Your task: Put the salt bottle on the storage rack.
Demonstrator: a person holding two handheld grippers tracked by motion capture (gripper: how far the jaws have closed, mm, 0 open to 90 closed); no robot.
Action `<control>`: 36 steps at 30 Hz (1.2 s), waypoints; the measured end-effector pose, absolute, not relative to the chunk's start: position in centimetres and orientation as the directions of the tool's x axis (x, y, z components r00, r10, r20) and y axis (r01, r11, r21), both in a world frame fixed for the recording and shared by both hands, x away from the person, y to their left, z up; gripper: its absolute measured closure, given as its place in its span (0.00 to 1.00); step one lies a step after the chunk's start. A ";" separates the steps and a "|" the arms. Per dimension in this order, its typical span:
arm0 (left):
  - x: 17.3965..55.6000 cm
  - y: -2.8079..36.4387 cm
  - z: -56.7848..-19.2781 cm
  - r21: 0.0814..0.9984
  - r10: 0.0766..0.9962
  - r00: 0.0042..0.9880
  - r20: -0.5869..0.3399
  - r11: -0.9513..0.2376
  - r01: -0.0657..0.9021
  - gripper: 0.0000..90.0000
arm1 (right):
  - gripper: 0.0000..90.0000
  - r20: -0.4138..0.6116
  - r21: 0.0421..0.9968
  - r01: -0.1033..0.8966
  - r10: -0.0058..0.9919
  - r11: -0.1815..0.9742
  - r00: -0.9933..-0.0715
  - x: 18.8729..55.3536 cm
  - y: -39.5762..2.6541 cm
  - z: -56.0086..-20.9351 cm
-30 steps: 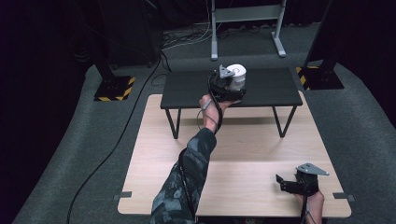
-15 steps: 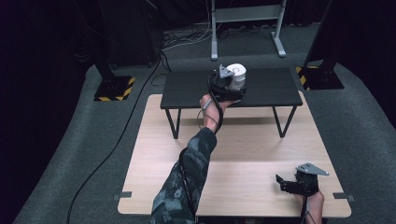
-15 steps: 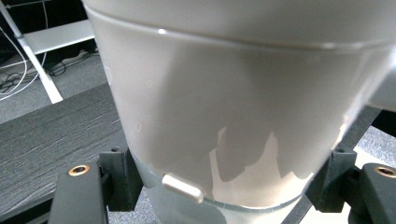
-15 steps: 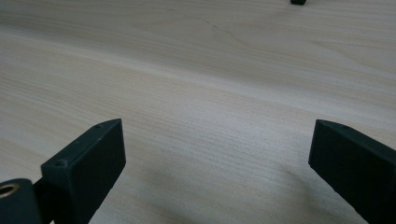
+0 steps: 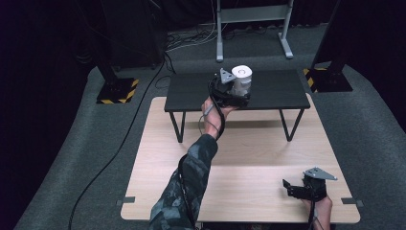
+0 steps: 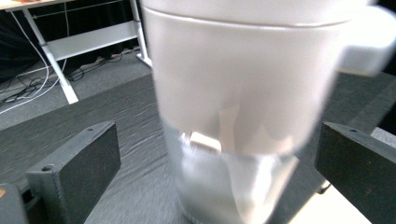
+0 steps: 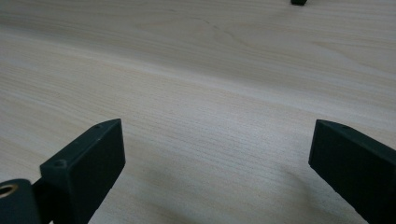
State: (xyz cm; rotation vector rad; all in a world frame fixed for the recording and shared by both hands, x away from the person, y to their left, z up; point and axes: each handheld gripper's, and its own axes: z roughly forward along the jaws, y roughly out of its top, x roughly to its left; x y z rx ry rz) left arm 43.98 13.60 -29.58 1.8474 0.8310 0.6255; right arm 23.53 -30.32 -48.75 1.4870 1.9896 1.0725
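Note:
A white cup (image 5: 242, 77) with a lid and a silvery lower half stands on the low black table (image 5: 280, 91). My left gripper (image 5: 238, 93) reaches in from the near side. In the left gripper view the cup (image 6: 243, 93) stands between the two black jaws of that gripper (image 6: 215, 156), which are wide apart with a gap on each side, so it is open. My right gripper (image 5: 293, 188) rests low over the wooden table (image 5: 249, 158) near its front right corner. It is open in the right gripper view (image 7: 217, 156), with bare wood (image 7: 210, 70) between the jaws.
The black table stands on thin legs at the far end of the wooden table. Grey carpet surrounds both, with a cable (image 5: 119, 143) across it at left. Black stands with yellow-striped bases (image 5: 115, 91) and a white frame (image 5: 251, 19) lie beyond.

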 end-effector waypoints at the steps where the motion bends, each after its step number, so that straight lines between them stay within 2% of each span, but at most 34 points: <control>1: 43.7 13.7 -29.6 0.919 0.772 0.633 0.062 -0.291 0.265 0.00 | 0.03 0.106 0.787 0.604 0.938 0.124 -0.330 23.5 -30.3 -48.7; 5: 40.9 15.5 -29.9 0.915 0.766 0.629 0.130 -0.337 0.222 0.00 | 0.02 0.105 0.787 0.604 0.938 0.124 -0.330 23.5 -30.3 -48.7; 10: 37.5 18.3 -31.3 0.912 0.778 0.608 0.157 -0.350 0.212 0.00 | 0.01 0.103 0.786 0.605 0.938 0.126 -0.330 23.5 -30.2 -48.7; 19: 31.5 22.9 -37.1 0.876 0.831 0.528 0.178 -0.378 0.299 0.00 | 0.00 0.107 0.785 0.606 0.936 0.127 -0.335 23.6 -30.3 -48.7; 21: 29.9 24.3 -39.7 0.863 0.856 0.493 0.156 -0.361 0.353 0.00 | 0.00 0.104 0.786 0.605 0.936 0.130 -0.336 23.6 -30.3 -48.7; 22: 29.9 24.3 -39.7 0.863 0.856 0.493 0.156 -0.361 0.353 0.00 | 0.00 0.104 0.786 0.605 0.936 0.130 -0.336 23.6 -30.3 -48.7; 30: 28.0 28.3 -45.7 0.815 0.938 0.346 0.023 -0.218 0.536 0.00 | 0.00 0.098 0.778 0.614 0.938 0.135 -0.331 23.7 -30.0 -48.6; 36: 28.1 28.7 -46.8 0.791 0.948 0.319 0.007 -0.200 0.578 0.00 | 0.00 0.093 0.780 0.611 0.941 0.135 -0.326 23.6 -29.9 -48.6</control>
